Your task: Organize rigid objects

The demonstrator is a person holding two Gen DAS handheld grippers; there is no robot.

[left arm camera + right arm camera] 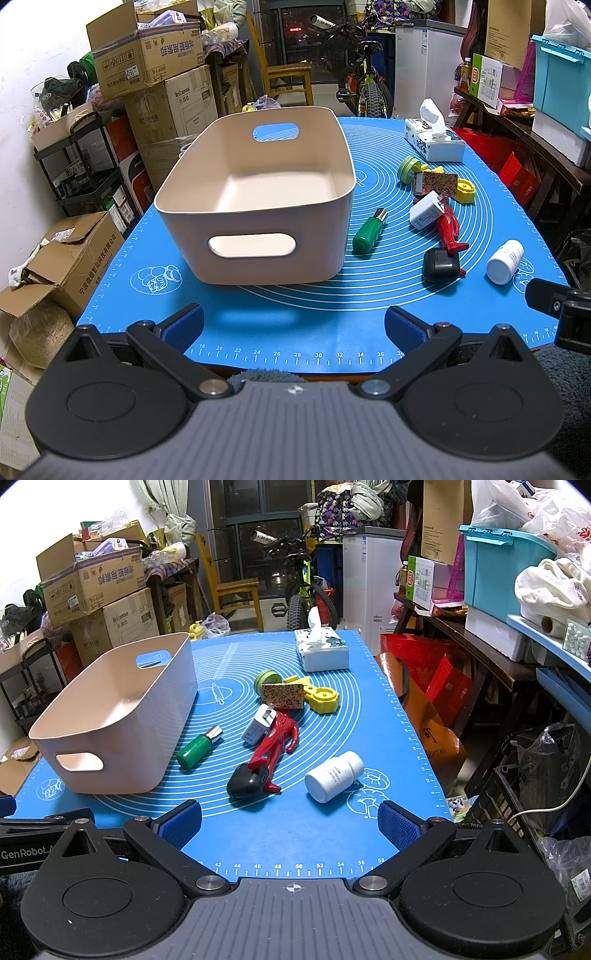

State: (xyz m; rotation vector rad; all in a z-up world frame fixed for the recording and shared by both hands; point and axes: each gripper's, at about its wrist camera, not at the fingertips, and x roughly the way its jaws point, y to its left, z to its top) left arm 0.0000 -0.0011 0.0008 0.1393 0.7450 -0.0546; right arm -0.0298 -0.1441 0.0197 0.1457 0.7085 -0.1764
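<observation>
The loose rigid things lie in a scatter on the blue mat (332,709), ahead of the right gripper (290,821) and off to the right of the left gripper (294,325). Nearest the right jaws is a white pill bottle (334,776) on its side, long axis running from near-left to far-right, cap end farther away. Just left of it sits a black rounded case (246,782), touching the feet of a red figure (277,744) that lies flat, its length running away from the jaws with the head at the far end. A white charger (256,727) rests against the figure's upper body, prongs pointing away. Left of these a green bottle (197,748) lies alone, silver cap pointing away and to the right. Farther off is a cluster — a patterned box (282,695), a green round tin (266,679) and yellow pieces (321,698) — packed too closely to tell which touch. Beyond them stands a tissue box (321,651).

The beige bin (255,199) stands upright and empty straight ahead of the left jaws, long axis running away from them, a handle slot in each end wall.

Both pairs of jaws are spread wide and hold nothing, hovering over the near edge of the bench.
</observation>
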